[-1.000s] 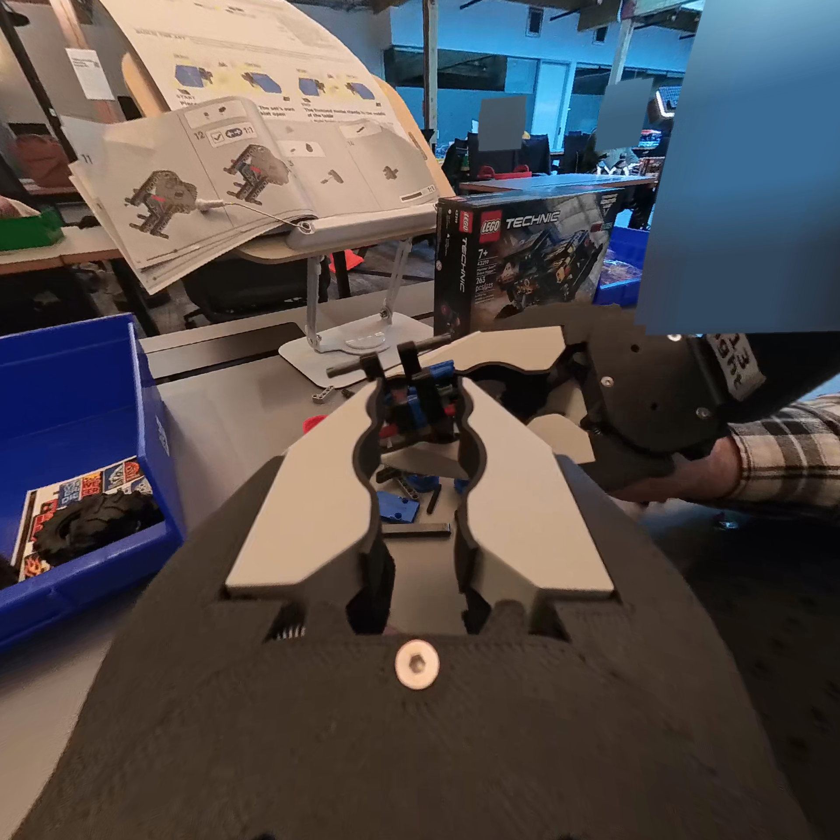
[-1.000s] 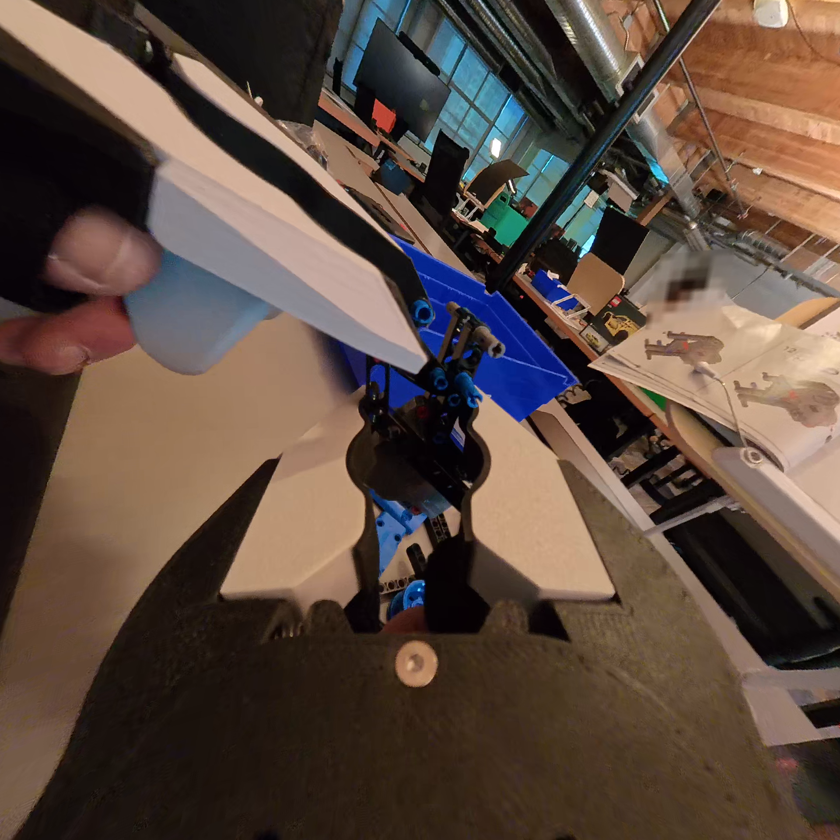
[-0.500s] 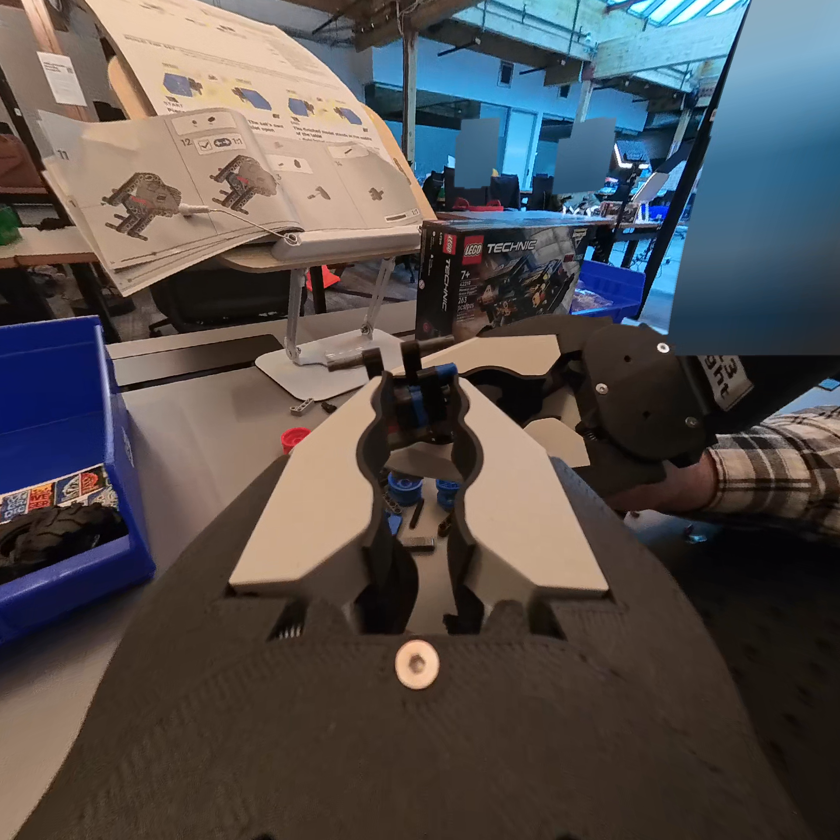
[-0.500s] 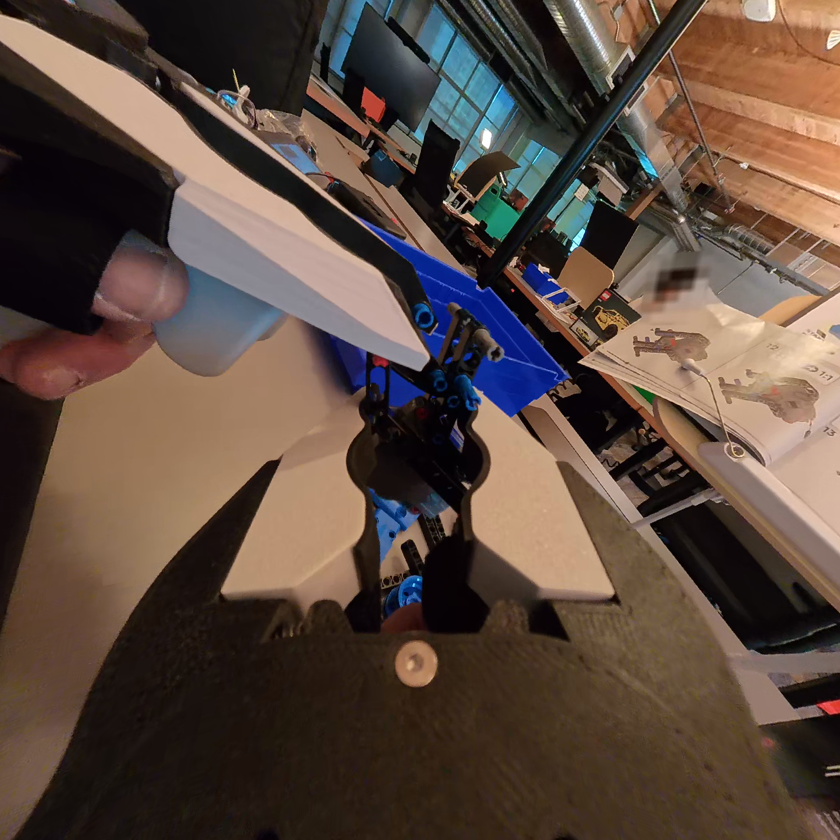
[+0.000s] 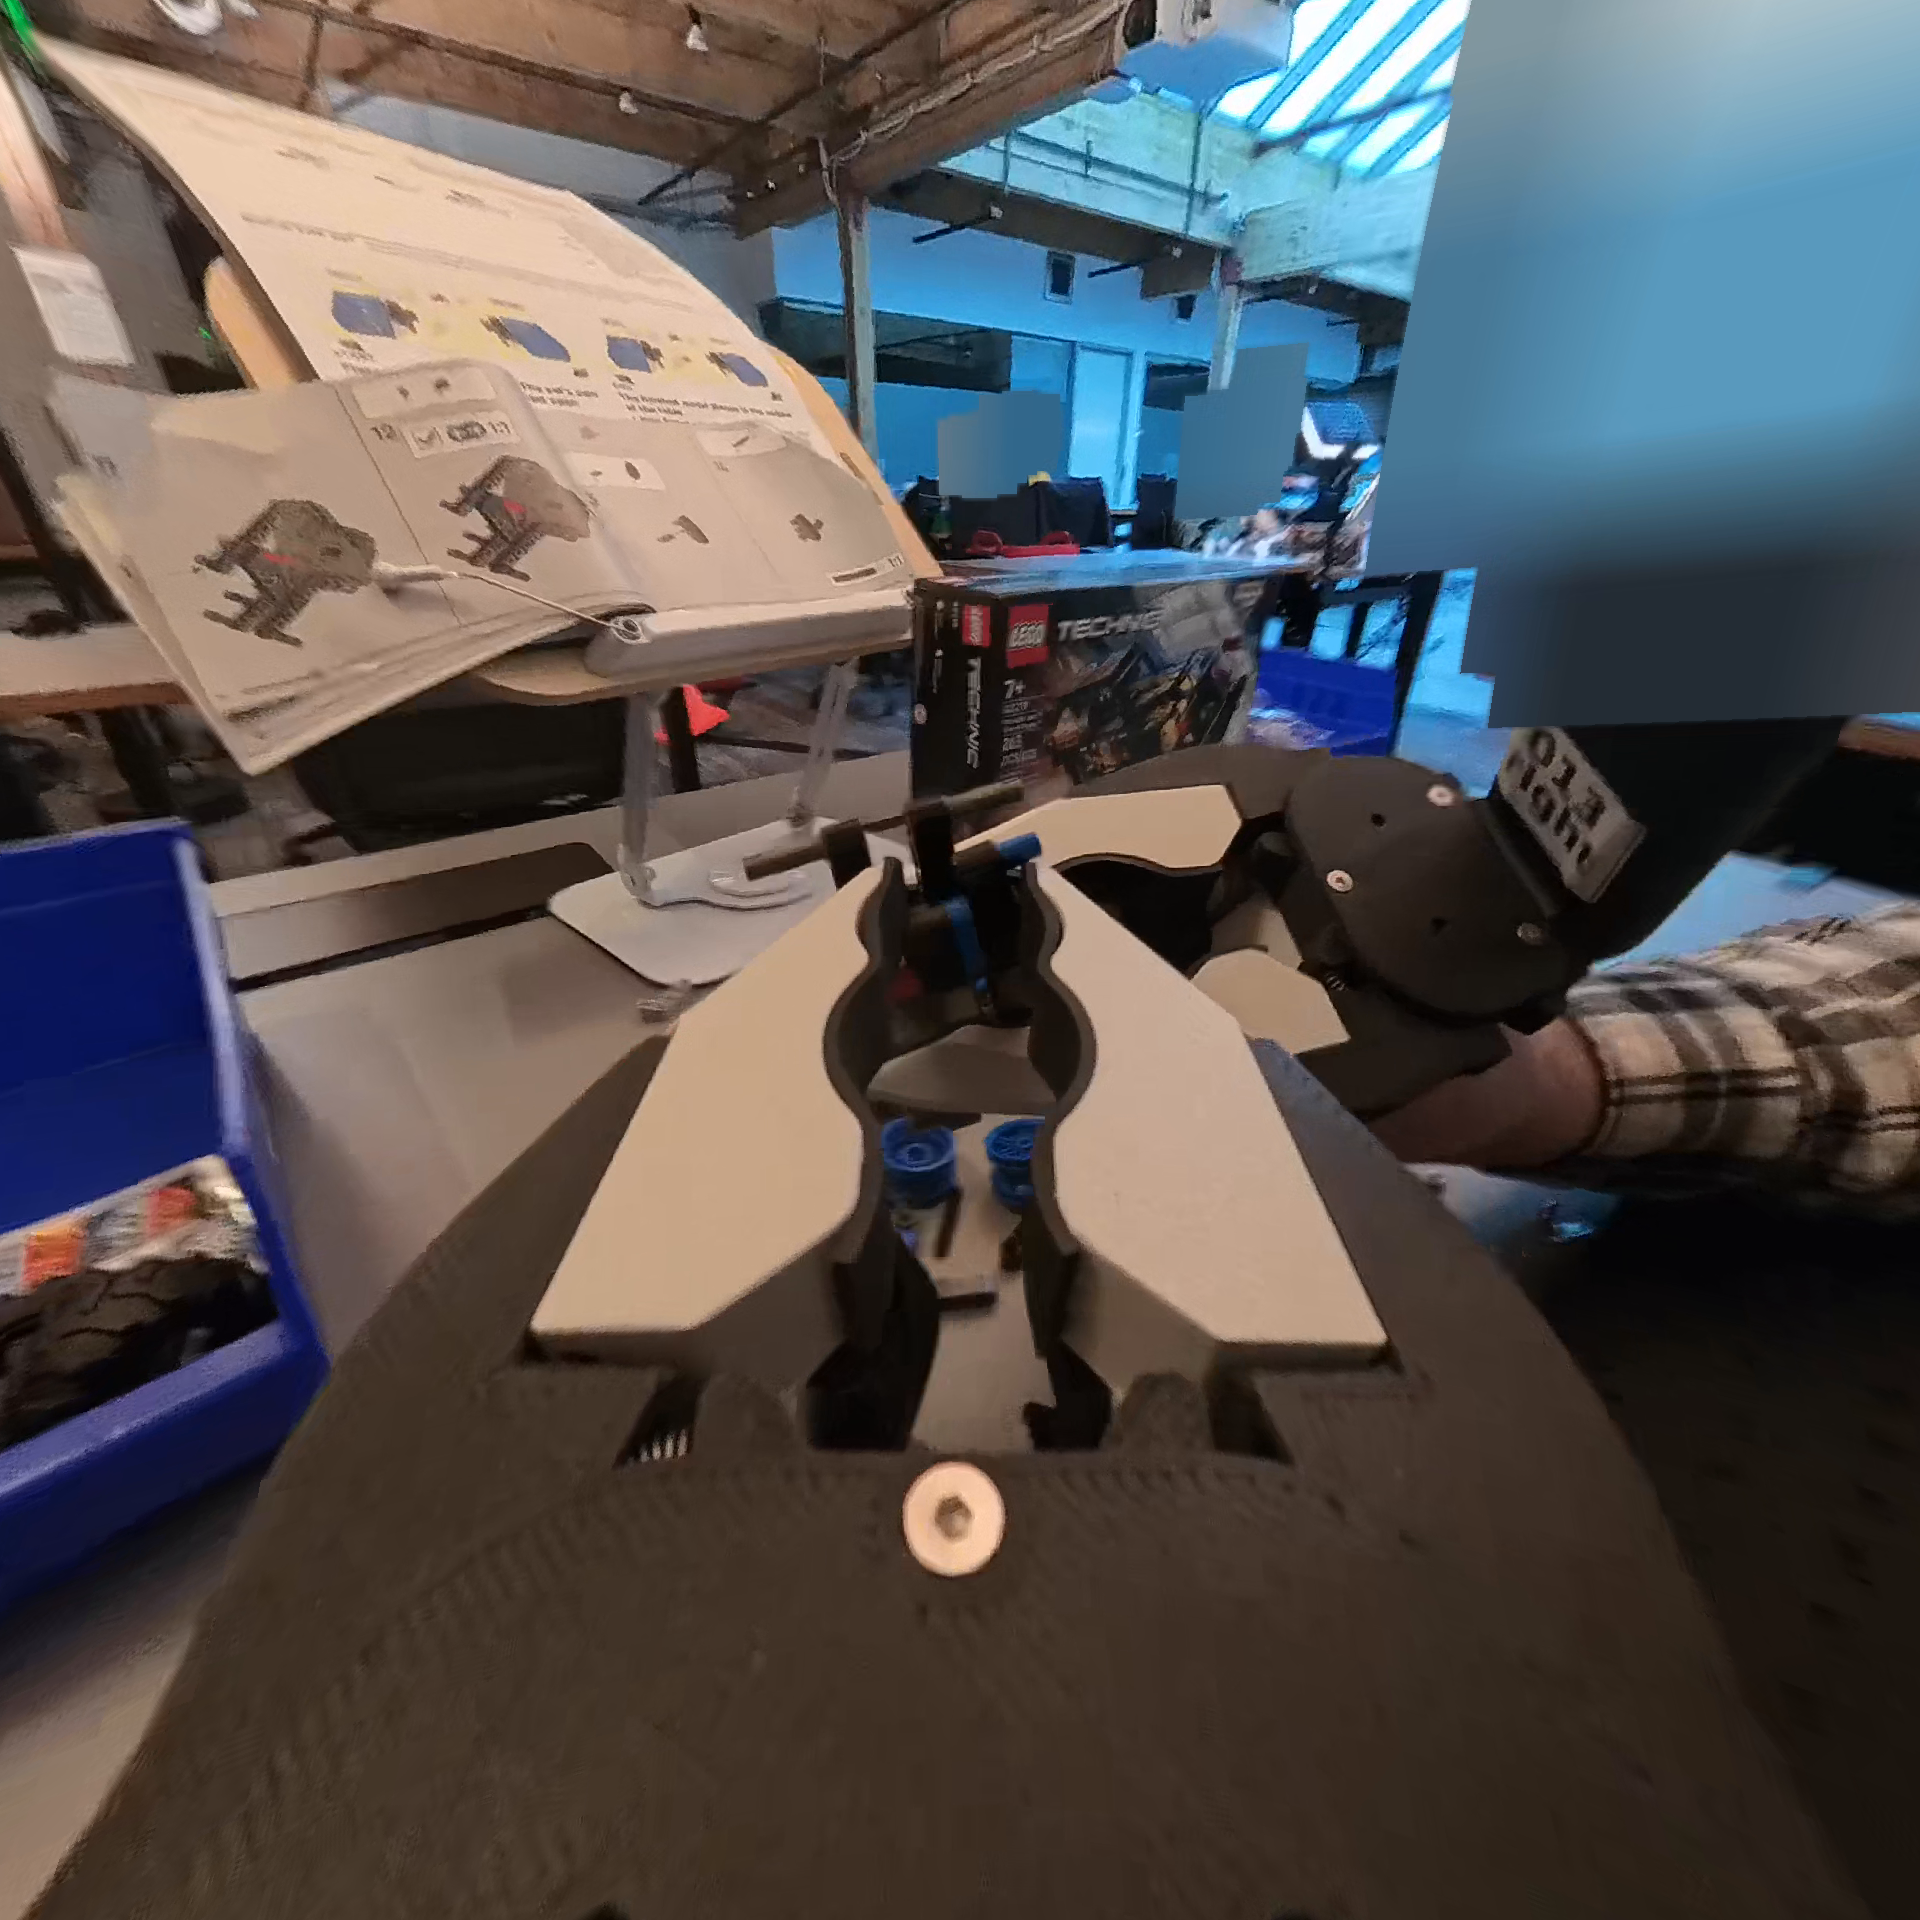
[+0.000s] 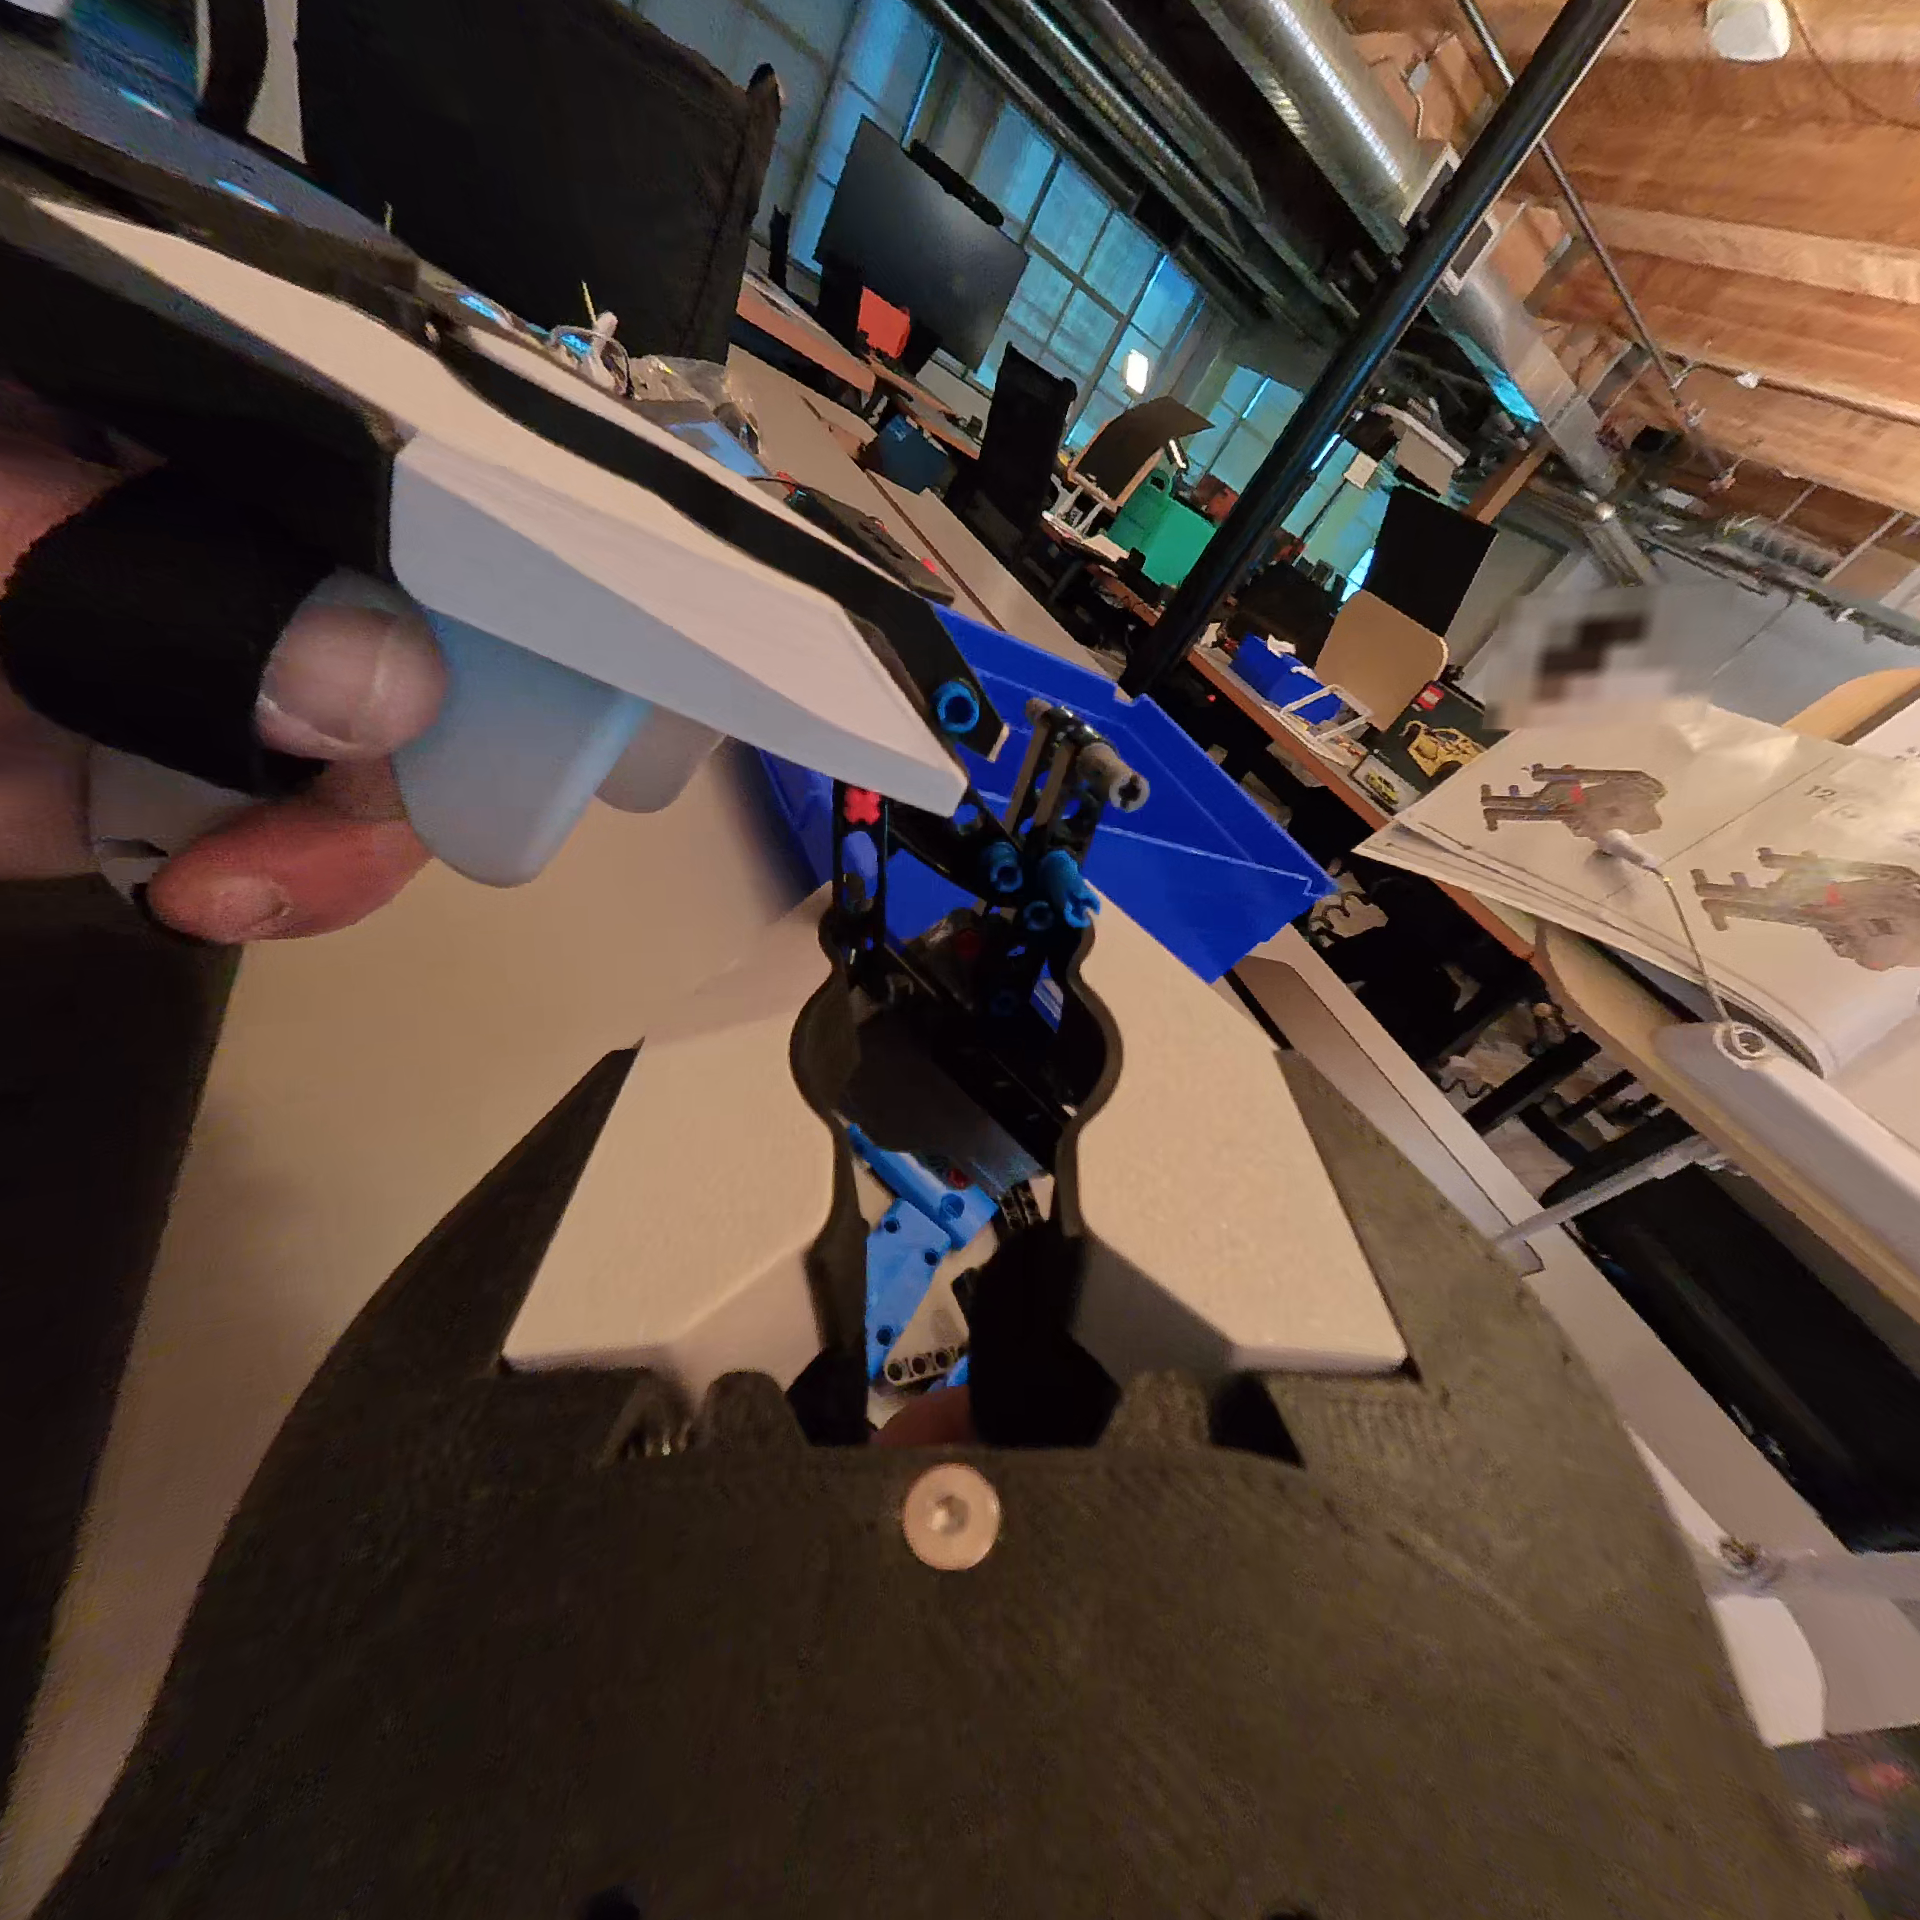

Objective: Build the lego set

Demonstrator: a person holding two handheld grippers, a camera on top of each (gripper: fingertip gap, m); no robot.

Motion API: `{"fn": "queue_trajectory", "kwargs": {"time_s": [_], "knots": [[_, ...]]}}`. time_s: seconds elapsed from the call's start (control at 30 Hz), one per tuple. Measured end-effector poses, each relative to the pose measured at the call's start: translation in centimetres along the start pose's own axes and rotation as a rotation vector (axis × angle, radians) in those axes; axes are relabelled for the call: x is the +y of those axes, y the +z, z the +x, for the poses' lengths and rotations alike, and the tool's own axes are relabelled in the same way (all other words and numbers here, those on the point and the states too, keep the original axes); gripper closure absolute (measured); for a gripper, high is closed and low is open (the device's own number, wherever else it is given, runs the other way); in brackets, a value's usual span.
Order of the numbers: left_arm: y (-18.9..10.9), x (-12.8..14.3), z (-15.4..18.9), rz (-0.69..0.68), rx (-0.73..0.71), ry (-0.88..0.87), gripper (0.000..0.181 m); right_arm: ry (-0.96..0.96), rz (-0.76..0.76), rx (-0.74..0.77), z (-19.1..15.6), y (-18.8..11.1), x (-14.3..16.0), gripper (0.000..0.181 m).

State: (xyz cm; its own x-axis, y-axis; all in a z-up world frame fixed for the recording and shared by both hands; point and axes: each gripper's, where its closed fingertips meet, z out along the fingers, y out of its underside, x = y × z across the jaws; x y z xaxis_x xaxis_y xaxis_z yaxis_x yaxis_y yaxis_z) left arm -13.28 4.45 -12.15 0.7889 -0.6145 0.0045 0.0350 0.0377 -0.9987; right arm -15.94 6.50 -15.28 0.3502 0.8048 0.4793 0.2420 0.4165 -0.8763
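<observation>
Both gripping one black-and-blue lego assembly (image 5: 951,914): left gripper (image 5: 956,935) and right gripper (image 6: 961,997) clamped; printed set box (image 5: 1081,675) (black) behind.

Dim bluish daylight from skylights, warm ceiling tones, wide-angle edge distortion, slight blur.

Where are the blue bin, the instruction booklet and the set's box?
blue bin (image 5: 125,1039), left wrist view, on its inner side wall.
instruction booklet (image 5: 343,540), left wrist view, on the open left-hand page.
set's box (image 5: 1091,675), left wrist view, on its front face.
</observation>
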Motion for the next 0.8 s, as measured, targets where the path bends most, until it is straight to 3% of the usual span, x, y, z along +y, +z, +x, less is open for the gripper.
{"fn": "queue_trajectory", "kwargs": {"time_s": [0.07, 0.2, 0.4, 0.53, 0.8], "knots": [[-0.2, 0.1, 0.7, -0.039, -0.006, 0.088, 0.155, 0.011, -0.005, -0.004, 0.0, 0.1, 0.3, 0.148], [-0.9, 0.0, 1.1, -0.051, -0.017, 0.074, 0.135, 0.02, -0.006, 0.02, 1.0, -0.1, 0.4, 0.149], [-0.7, 0.1, 0.6, -0.053, -0.078, 0.109, 0.135, 0.013, -0.002, 0.008, 0.9, -0.3, 0.3, 0.149], [-1.5, -1.0, 0.2, -0.009, -0.091, 0.158, 0.137, 0.168, 0.024, -0.119, 0.2, -0.3, 0.3, 0.149], [-2.8, -0.5, -0.9, -0.085, -0.041, 0.233, 0.135, 0.374, 0.002, -0.484, -3.0, -1.1, 0.2, 0.148]]}}
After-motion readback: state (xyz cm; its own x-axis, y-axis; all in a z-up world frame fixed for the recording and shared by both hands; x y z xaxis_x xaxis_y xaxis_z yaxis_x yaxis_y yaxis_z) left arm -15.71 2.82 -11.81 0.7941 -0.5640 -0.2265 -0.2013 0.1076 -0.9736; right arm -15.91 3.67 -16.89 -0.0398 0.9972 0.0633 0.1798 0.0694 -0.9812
